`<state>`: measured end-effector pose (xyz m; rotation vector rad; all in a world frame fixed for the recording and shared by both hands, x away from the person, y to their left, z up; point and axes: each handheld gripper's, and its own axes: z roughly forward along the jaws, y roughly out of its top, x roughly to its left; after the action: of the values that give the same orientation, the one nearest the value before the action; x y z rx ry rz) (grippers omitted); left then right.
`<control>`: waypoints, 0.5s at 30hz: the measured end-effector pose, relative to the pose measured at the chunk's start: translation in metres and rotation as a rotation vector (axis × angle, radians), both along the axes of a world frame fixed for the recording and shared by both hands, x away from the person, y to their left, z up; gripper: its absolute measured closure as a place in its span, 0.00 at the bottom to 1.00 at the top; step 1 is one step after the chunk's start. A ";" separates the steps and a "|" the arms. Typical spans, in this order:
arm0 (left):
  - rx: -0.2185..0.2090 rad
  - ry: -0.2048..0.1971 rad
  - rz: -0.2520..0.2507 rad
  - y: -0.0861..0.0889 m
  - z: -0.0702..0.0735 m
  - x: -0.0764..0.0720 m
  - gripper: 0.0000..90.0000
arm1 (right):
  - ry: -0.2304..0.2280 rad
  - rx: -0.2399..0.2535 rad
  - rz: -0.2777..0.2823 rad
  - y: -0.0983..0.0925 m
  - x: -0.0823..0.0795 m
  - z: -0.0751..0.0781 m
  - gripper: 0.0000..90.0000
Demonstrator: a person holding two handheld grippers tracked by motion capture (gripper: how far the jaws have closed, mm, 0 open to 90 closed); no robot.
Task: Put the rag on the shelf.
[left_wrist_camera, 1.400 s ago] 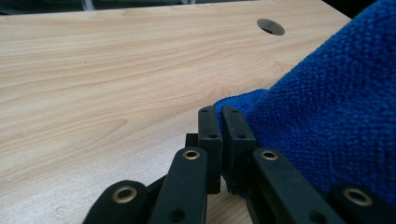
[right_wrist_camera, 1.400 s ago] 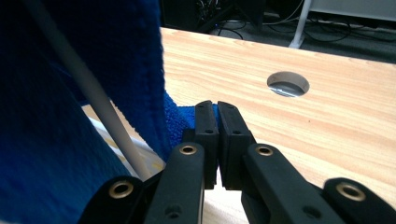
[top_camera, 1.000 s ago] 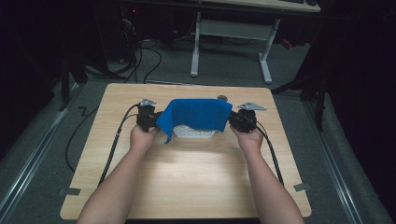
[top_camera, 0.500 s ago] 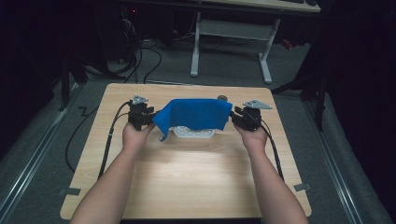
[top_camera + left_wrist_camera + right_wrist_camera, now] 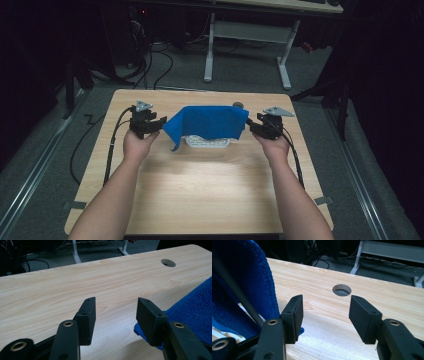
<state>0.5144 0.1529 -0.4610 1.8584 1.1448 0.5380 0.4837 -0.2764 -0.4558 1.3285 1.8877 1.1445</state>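
- Blue cloth (image 5: 207, 124) is draped over a pale ridged thing (image 5: 207, 142), maybe a tray or rack, hard to tell, around the middle of the far half of the counter (image 5: 200, 185). One corner droops down on the left side.
- It looks like terry or microfibre, so I'd guess light, floppy and not slippery. It'll sag wherever it isn't held, and nothing about it seems fragile.
- Best place to grab, I reckon, is the two side edges or top corners, one per side, so it stays stretched instead of bunching.
- Left hand-held gripper (image 5: 113, 312): jaws spread wide, nothing between them. The cloth edge sits just beside and under its right-side jaw, with bare wood in the gap.
- Right hand-held gripper (image 5: 324, 315): also spread apart, empty. The cloth hangs right next to its left-side jaw.
- From above, both sit at either end of the cloth, very close to it.
- There's a round cable hole (image 5: 341, 290) in the counter beyond, and a grey desk frame (image 5: 247, 45) on the floor behind.
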 end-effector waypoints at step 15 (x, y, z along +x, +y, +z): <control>-0.023 0.002 0.026 0.018 -0.001 -0.022 0.50 | 0.020 0.017 0.023 -0.007 -0.016 0.006 0.45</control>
<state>0.4920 0.1704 -0.4619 1.8270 1.1732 0.5352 0.4675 -0.2833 -0.4499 1.3353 1.9169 1.1652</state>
